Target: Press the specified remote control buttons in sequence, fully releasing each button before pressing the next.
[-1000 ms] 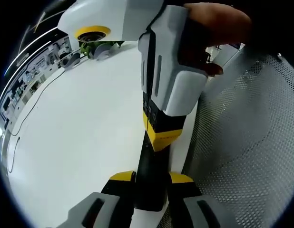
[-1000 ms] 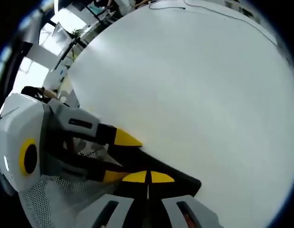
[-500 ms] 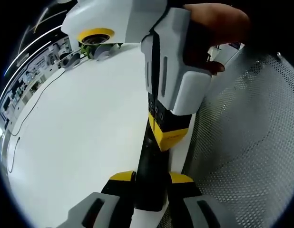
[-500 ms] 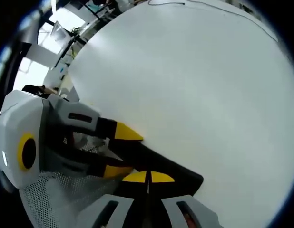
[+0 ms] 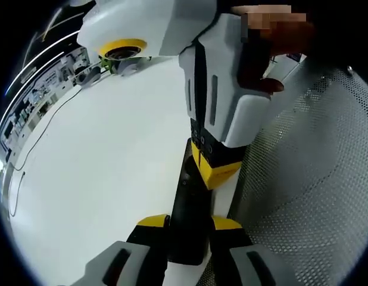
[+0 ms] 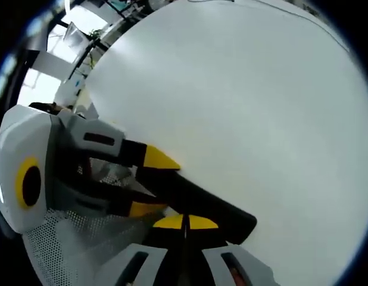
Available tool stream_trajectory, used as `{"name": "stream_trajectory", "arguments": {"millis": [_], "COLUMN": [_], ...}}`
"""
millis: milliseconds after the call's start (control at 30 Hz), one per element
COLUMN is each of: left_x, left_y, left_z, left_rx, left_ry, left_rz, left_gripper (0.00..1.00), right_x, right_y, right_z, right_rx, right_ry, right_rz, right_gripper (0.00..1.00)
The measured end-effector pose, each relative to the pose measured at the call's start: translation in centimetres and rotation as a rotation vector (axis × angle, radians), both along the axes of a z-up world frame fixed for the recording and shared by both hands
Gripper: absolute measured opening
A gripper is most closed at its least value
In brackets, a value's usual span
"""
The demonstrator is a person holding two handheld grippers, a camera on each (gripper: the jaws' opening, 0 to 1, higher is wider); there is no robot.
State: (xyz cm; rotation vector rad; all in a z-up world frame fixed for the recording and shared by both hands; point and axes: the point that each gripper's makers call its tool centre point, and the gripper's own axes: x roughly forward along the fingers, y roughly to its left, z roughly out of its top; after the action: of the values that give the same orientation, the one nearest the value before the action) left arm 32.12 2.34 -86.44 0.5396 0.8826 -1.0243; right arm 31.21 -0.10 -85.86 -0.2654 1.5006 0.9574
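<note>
A slim black remote control (image 5: 187, 205) lies lengthwise between the yellow tips of my left gripper (image 5: 190, 223), which is shut on its near end. My right gripper (image 5: 218, 168) comes down from the top of the left gripper view, its yellow tips together and resting on the remote's face. A hand (image 5: 264, 62) holds that gripper. In the right gripper view, my right gripper (image 6: 185, 222) is shut with its tips on the remote (image 6: 217, 210). The left gripper (image 6: 153, 185) clamps the remote from the left. The buttons are hidden.
The remote is held over a white table (image 5: 94, 173) near its edge. A perforated metal panel (image 5: 309, 185) lies beyond that edge. A thin cable (image 5: 35, 134) runs along the table's far side, and green and grey items (image 5: 123, 59) stand at the back.
In the left gripper view, the right gripper's tips have slid slightly along the remote, toward my left jaws. The left gripper's hold is unchanged.
</note>
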Motion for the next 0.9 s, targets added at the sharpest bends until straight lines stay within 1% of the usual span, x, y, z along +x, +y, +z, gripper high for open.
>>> {"name": "stream_trajectory", "arguments": {"millis": [67, 367, 500, 767, 900], "left_x": [0.0, 0.0, 0.03, 0.07, 0.04], "left_y": [0.0, -0.03, -0.05, -0.07, -0.09], "left_z": [0.01, 0.03, 0.02, 0.0, 0.04], "left_rx": [0.0, -0.003, -0.005, -0.01, -0.01], "left_ry": [0.0, -0.001, -0.001, -0.005, -0.005], "left_rz": [0.001, 0.0, 0.0, 0.001, -0.001], "left_gripper": [0.26, 0.27, 0.27, 0.27, 0.27], "right_x": [-0.01, -0.15, -0.18, 0.0, 0.01], "right_y": [0.03, 0.01, 0.03, -0.05, 0.11], "right_z": [-0.03, -0.2, -0.21, -0.09, 0.16], "right_rx": [-0.004, -0.013, -0.015, 0.0, 0.011], "right_ry": [-0.006, 0.003, -0.002, 0.036, 0.029], "right_rz": [0.005, -0.004, 0.005, -0.031, -0.031], "right_gripper": [0.0, 0.0, 0.0, 0.0, 0.0]}}
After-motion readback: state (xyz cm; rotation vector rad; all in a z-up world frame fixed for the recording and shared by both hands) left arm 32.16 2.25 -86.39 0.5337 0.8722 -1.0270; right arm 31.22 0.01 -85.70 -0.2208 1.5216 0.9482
